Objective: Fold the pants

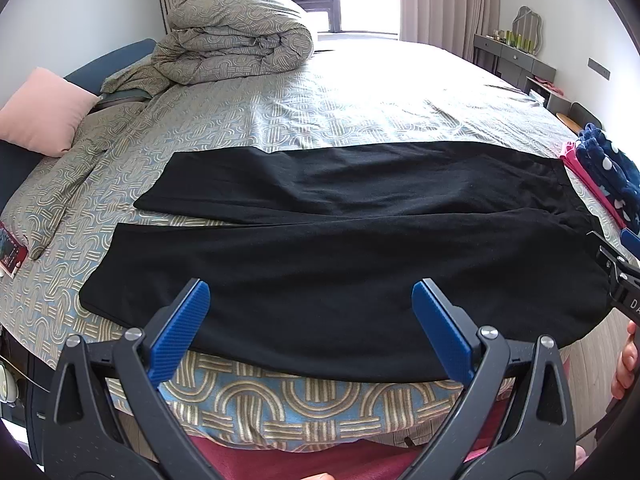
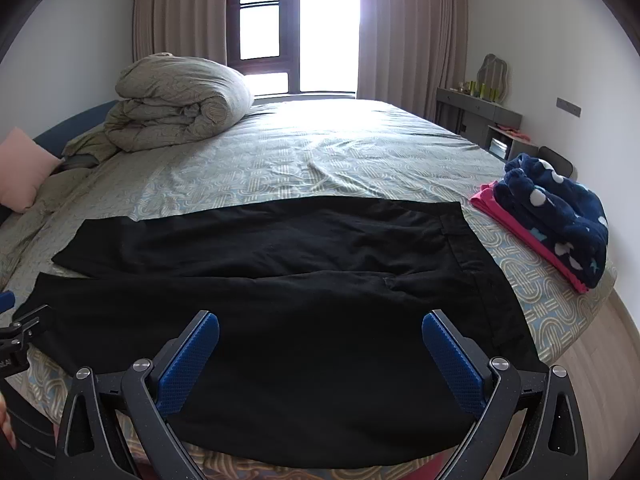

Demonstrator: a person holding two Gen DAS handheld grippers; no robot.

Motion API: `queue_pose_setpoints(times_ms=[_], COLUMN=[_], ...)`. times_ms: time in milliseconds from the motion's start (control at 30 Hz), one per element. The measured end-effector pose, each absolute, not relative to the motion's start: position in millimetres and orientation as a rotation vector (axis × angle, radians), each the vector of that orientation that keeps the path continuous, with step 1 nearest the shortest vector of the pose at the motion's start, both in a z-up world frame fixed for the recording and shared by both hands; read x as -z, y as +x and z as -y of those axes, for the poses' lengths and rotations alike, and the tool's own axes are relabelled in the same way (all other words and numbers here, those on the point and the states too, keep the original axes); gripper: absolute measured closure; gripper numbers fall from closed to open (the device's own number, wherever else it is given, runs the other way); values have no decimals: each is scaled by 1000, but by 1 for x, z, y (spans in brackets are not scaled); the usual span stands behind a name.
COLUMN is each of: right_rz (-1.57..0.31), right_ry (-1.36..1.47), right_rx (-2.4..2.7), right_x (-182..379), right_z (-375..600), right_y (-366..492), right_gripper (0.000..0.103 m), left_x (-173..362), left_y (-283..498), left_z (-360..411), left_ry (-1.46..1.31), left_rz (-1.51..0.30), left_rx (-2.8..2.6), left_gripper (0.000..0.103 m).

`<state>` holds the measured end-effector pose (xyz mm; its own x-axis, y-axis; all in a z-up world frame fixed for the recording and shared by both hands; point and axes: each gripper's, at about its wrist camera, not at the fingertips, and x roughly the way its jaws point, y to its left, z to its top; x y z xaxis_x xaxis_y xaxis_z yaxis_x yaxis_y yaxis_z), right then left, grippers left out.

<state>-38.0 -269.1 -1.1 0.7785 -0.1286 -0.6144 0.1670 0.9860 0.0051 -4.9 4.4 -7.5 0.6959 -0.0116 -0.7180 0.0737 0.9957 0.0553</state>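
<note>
While the bed (image 1: 360, 92) fills nearly all the space ahead of both tongs, the black pants (image 1: 340, 248) lie spread flat along its near edge, directly in front of them. The waistband sits toward the right tongs' side and the two leg hems toward the left tongs' side. One leg lies just ahead of the fingers; the other lies beyond it, a narrow wedge of patterned sheet showing between them near the hems. No fold appears in the fabric yet, so by my judgement the task is at its start: the legs are yet to be brought together and the length is yet to be doubled over.

Beyond the pants and off to the left, a rolled duvet (image 1: 240, 32) rests near the far side of the bed, with a pink pillow (image 1: 44, 112) further left. To the right of the waistband sits a small stack of folded clothes, navy spotted fleece (image 2: 556, 220) on something pink.

The left tongs (image 1: 310, 330) stand wide open, blue pads hovering over the near leg's edge, gripping nothing. The right tongs (image 2: 320, 362) are likewise spread wide and empty, above the near leg closer to the waistband. Whether either touches the cloth, I cannot tell.
</note>
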Motion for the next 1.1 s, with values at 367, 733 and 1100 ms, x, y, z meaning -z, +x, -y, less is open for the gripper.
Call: queue_pose_setpoints(times_ms=[367,733,1100], right_rz=[-662,-727,-727], right_ry=[64,146,549], right_rx=[166,227,325], right_x=[2,16,35], right_z=[270,305,403], right_y=[-39,-42,-77], right_gripper=[0,0,28], left_x=[11,25,47], left_y=[-8,-9,-8], left_z=[-9,-23,-63], left_ry=[78,89,8], left_rz=[-804,-852,-941], left_rx=[43,-3,-73], left_gripper=[2,2,2])
